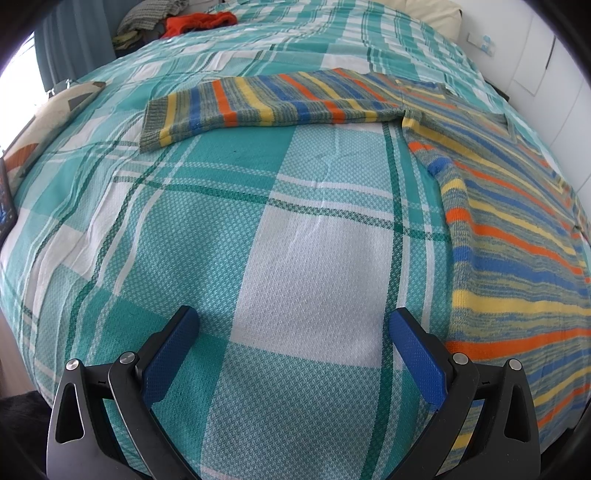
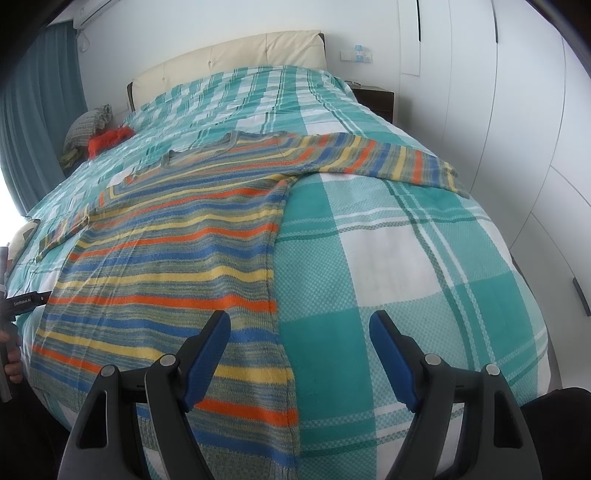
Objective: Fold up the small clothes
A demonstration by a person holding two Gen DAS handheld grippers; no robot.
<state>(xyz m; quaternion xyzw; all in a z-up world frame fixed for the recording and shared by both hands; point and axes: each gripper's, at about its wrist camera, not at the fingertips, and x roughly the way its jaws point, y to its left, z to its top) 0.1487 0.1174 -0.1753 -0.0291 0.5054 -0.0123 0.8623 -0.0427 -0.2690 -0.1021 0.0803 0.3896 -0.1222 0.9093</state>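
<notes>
A striped knit sweater [image 2: 177, 236] in orange, yellow, blue and grey lies flat on the bed, both sleeves spread out. In the left wrist view its body [image 1: 517, 229] is at the right and one sleeve [image 1: 258, 103] stretches left. In the right wrist view the other sleeve [image 2: 388, 158] reaches right. My left gripper [image 1: 293, 325] is open and empty over bare bedspread, just left of the sweater's hem. My right gripper [image 2: 300, 328] is open and empty above the sweater's lower right side edge.
The bed has a teal and white plaid bedspread [image 1: 303, 236]. A pile of clothes with an orange item [image 1: 195, 22] lies at the far corner. A cushion [image 1: 44, 118] lies at the left edge. A headboard [image 2: 229, 62], nightstand [image 2: 373, 96] and white wardrobe [image 2: 517, 110] stand beyond.
</notes>
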